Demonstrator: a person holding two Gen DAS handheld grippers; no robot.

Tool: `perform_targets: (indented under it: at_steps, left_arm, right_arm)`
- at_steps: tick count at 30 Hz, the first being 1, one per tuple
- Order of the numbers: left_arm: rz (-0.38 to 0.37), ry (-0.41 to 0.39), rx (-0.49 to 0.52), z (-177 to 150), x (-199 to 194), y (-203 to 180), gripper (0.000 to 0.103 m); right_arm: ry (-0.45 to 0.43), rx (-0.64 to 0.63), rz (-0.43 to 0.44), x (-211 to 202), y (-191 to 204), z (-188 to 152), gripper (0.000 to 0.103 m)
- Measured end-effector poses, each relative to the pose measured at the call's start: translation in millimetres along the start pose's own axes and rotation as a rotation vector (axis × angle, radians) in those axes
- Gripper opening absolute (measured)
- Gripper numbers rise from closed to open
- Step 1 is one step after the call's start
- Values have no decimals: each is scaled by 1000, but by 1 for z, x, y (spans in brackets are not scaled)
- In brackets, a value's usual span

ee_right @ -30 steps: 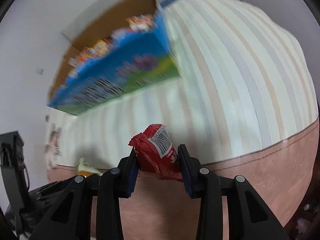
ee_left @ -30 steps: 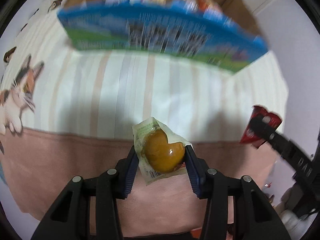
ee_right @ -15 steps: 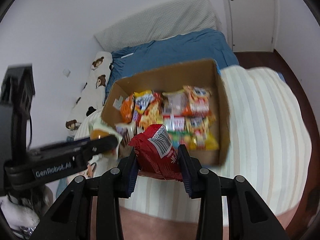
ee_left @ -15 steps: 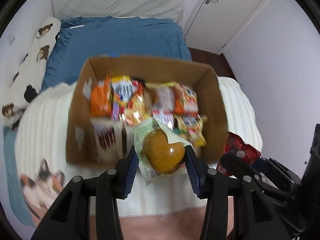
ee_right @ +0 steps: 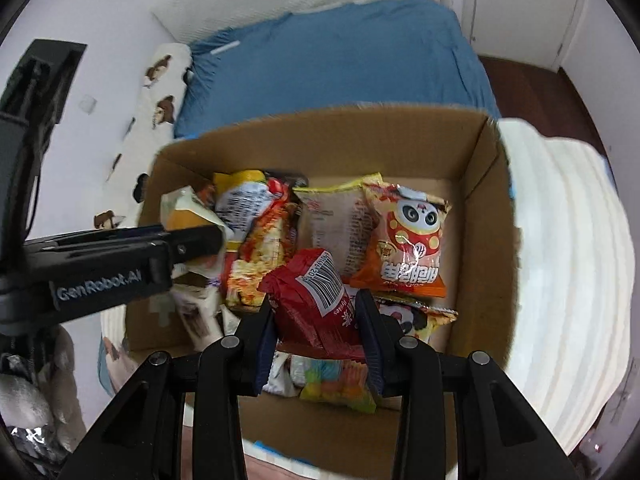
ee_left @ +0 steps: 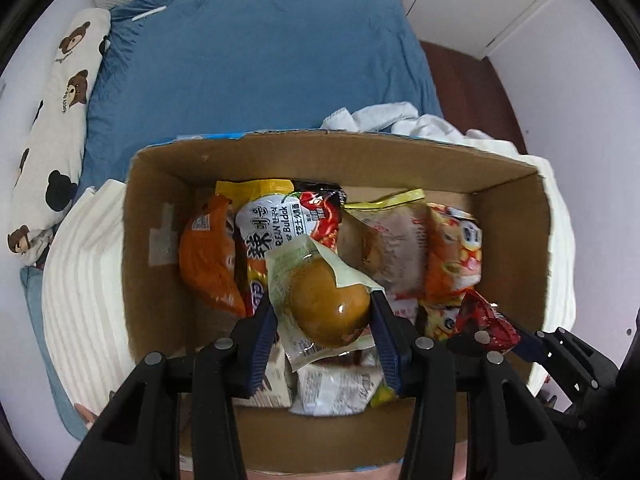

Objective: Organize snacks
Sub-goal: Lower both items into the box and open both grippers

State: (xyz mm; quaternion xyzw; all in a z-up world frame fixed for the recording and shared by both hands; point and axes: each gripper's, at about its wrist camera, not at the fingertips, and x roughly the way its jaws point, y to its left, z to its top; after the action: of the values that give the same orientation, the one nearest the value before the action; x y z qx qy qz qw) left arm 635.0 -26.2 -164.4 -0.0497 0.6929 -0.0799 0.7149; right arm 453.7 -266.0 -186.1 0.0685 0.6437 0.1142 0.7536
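An open cardboard box (ee_left: pixel 160 240) (ee_right: pixel 480 208) on the bed holds several snack and noodle packets. My left gripper (ee_left: pixel 324 312) is shut on a clear packet with a brown egg-shaped snack (ee_left: pixel 328 304) and holds it over the box's near left part. My right gripper (ee_right: pixel 316 312) is shut on a red snack packet (ee_right: pixel 316 300) with a barcode, over the box's near middle. The red packet also shows in the left wrist view (ee_left: pixel 486 322). The left gripper with the egg packet shows in the right wrist view (ee_right: pixel 188 212).
Inside the box are an orange panda packet (ee_right: pixel 408 248), a Buldok noodle packet (ee_left: pixel 280 220) and an orange bag (ee_left: pixel 208 260). The box rests on a striped cream blanket (ee_right: pixel 568 260). Behind lie a blue sheet (ee_left: pixel 260 60) and a bear-print pillow (ee_left: pixel 52 120).
Both grippers have risen and moved forward from in front of the box to above its open top, each still holding its packet. The box now fills both views.
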Motion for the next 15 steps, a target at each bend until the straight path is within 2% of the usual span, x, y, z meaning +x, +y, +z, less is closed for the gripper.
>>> perform_targets:
  at_steps: [6,7,8,10,11,12,15]
  left_arm:
    - [14,51,1,3,18,1,45]
    - [20,57,-2,5,20,1,45]
    - [33,54,-7,4,21,2,48]
    - [36,39,-7,2,23,3,70]
    - [37,41,-8,1,23,4,88]
    - [42,38,-7,0,22,5,92]
    - [56,16,-1,-4,16,6,92]
  right_arm:
    - [73,40,10,34,-18,6,43]
    - [87,48,15,36,-20,6,54]
    - [99,57,16,38,-22,6,76]
    - [100,58,-19,41,-25,7,97]
    - [97,52,-36,40,-25,8,97]
    - [96,52,-50,38,-25,8,97]
    - [97,57,-71,36,-25,8,97]
